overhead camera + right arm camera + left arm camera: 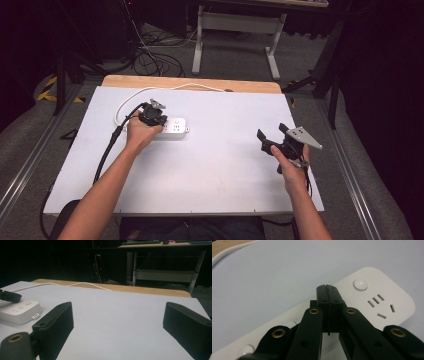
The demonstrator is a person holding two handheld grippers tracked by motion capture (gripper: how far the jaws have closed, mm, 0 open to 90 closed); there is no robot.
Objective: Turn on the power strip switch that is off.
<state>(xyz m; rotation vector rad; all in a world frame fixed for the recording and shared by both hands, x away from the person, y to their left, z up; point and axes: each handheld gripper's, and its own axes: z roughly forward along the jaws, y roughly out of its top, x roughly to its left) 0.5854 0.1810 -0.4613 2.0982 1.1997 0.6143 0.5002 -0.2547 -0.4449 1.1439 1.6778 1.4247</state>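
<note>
My left gripper (327,288) has its fingers (322,293) pressed together with nothing between them, the tips poised over the top face of the white power strip (377,293); whether they touch it I cannot tell. A round button (360,284) sits at about two o'clock from the tips, a socket's slots just past it. In the high view the strip (175,128) lies on the white tabletop (220,165) at roughly ten o'clock from centre, its white cord (131,96) curling off toward the wooden far edge at twelve.

My right gripper (269,141) hangs near four o'clock, well apart from the strip, fingers (56,325) spread wide around empty air.

I judge the strip a rigid, smooth plastic shell, fairly light and likely to skid if pushed from one end, with the stiff cord tugging it back. The safest hold looks to be across its narrow width, on the long side walls, away from buttons.
</note>
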